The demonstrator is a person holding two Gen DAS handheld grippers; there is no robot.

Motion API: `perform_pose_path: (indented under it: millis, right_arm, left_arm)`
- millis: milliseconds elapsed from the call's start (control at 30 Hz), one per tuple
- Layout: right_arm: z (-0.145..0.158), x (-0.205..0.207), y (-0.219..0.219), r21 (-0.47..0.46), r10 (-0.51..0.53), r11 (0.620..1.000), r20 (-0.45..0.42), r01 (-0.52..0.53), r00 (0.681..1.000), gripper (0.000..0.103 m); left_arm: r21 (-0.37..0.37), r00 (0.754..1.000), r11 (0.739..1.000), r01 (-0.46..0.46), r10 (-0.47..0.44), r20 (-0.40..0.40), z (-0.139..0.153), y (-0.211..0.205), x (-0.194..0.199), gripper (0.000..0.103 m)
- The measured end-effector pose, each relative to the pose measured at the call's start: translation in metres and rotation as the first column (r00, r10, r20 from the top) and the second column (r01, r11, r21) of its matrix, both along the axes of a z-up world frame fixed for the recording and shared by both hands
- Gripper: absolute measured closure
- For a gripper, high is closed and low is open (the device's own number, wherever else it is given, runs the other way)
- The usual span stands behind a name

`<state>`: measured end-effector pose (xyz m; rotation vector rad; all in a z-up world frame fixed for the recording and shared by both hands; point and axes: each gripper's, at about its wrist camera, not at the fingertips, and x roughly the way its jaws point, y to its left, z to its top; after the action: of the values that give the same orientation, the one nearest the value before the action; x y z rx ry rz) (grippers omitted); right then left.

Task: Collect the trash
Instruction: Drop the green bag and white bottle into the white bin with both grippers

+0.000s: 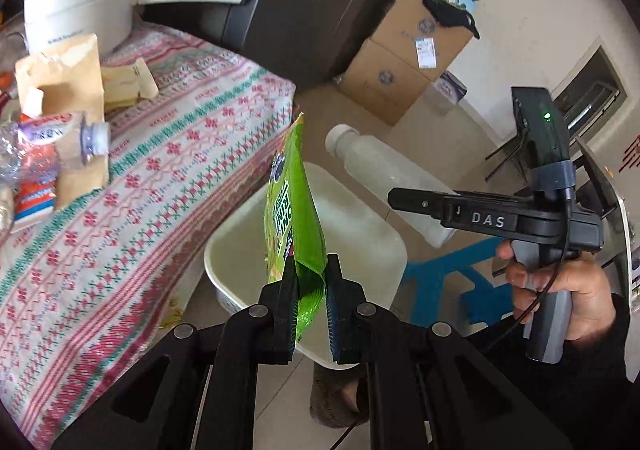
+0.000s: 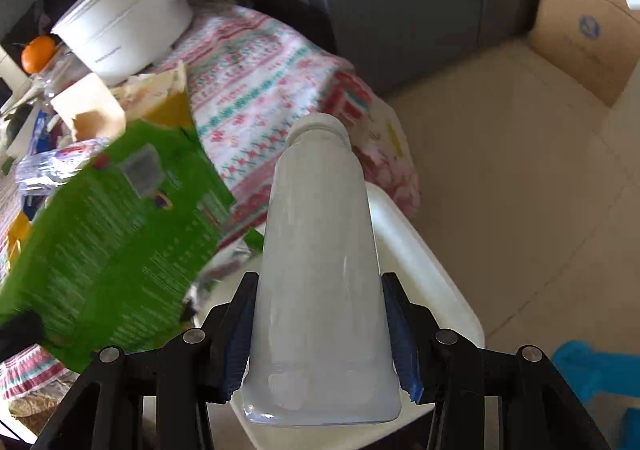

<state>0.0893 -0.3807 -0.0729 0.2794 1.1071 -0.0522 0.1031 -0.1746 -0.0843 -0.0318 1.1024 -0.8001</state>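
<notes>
Clearly the collecting is partway through. Beyond the patterned tablecloth's (image 1: 188,154) near edge a white plastic bin (image 1: 360,226) stands on the floor, and as far as its visible inside shows, nothing lies in it yet. Both grippers hang over it loaded, so two pieces look ready to drop, in my judgement.

More trash waits on the tablecloth toward its left edge: a torn brown paper bag (image 1: 68,78), a crushed clear bottle (image 1: 80,142) lying on its side across a red-and-white packet (image 1: 36,190), and a strip of cream paper (image 1: 132,82). A white electric pot (image 1: 80,10) with a long handle sits at the far edge; that reads as kitchenware rather than rubbish.

The green snack bag (image 1: 296,210) is a glossy foil pouch, printed with white lettering on one face and fine print on the other, flattened and standing on edge above the bin's near-left rim. The left gripper (image 1: 310,314) has its fingers closed narrowly on the bag's bottom seam.

The cloudy white plastic bottle (image 2: 320,270) is label-less, capped, and looks empty apart from a milky film. It points forward over the bin's right rim. The right gripper (image 2: 320,334) clamps it near the base, jaws spread about as wide as the bottle's body, blue pads (image 2: 400,334) touching both sides.
</notes>
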Motion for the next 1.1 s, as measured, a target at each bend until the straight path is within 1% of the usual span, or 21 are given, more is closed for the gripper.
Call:
perform_pose_path:
  millis: [67, 133, 233, 300, 367, 433, 500, 567, 667, 800, 933, 1100]
  right_arm:
    - [-0.005, -0.001, -0.004, 0.001, -0.009, 1.000, -0.026, 0.009, 1.000, 0.051]
    - [-0.012, 0.000, -0.007, 0.003, -0.016, 1.000, -0.055, 0.016, 0.998, 0.051]
    - [-0.021, -0.002, -0.009, -0.003, -0.021, 1.000, -0.095, 0.021, 0.995, 0.051]
    - [-0.028, -0.002, -0.011, 0.006, -0.023, 1.000, -0.118, 0.024, 0.993, 0.051]
    - [-0.033, -0.002, -0.013, 0.011, -0.028, 0.999, -0.136, 0.030, 0.990, 0.051]
    - [-0.039, -0.001, -0.014, 0.005, -0.031, 0.999, -0.151, 0.032, 0.988, 0.051]
    - [-0.042, 0.000, -0.015, 0.003, -0.032, 0.999, -0.163, 0.033, 0.986, 0.051]
    - [-0.046, -0.001, -0.017, 0.008, -0.034, 0.999, -0.175, 0.036, 0.984, 0.050]
    - [-0.052, 0.000, -0.020, 0.017, -0.035, 0.999, -0.196, 0.039, 0.980, 0.050]
    - [-0.060, 0.002, -0.021, 0.022, -0.033, 0.999, -0.229, 0.039, 0.973, 0.050]
    - [-0.070, 0.005, -0.021, 0.032, -0.033, 0.999, -0.261, 0.043, 0.965, 0.050]
    - [-0.073, 0.008, -0.020, 0.041, -0.040, 0.998, -0.269, 0.053, 0.962, 0.050]
  left_arm:
    - [0.024, 0.999, 1.000, 0.014, -0.013, -0.038, -0.018, -0.011, 0.003, 0.090]
    - [0.055, 0.998, 0.998, 0.021, -0.018, -0.054, -0.034, -0.020, 0.009, 0.090]
    - [0.094, 1.000, 0.995, 0.021, -0.019, -0.020, -0.046, -0.029, 0.015, 0.088]
    - [0.143, 0.999, 0.990, 0.020, -0.023, 0.026, -0.050, -0.035, 0.016, 0.084]
    - [0.179, 0.999, 0.984, 0.025, -0.033, 0.041, -0.053, -0.039, 0.018, 0.081]
    - [0.210, 0.997, 0.977, 0.027, -0.040, 0.058, -0.054, -0.041, 0.017, 0.072]
    - [0.232, 0.996, 0.972, 0.026, -0.045, 0.077, -0.054, -0.041, 0.016, 0.048]
    - [0.248, 0.994, 0.969, 0.014, -0.041, 0.102, -0.049, -0.039, 0.013, 0.036]
    - [0.267, 0.990, 0.964, 0.010, -0.047, 0.131, -0.042, -0.034, 0.009, 0.033]
    - [0.290, 0.981, 0.957, -0.008, -0.048, 0.186, -0.029, -0.023, 0.002, 0.025]
    - [0.308, 0.971, 0.951, -0.030, -0.045, 0.233, -0.019, -0.011, -0.005, 0.023]
    - [0.325, 0.966, 0.945, -0.045, -0.042, 0.255, -0.013, 0.003, -0.010, 0.022]
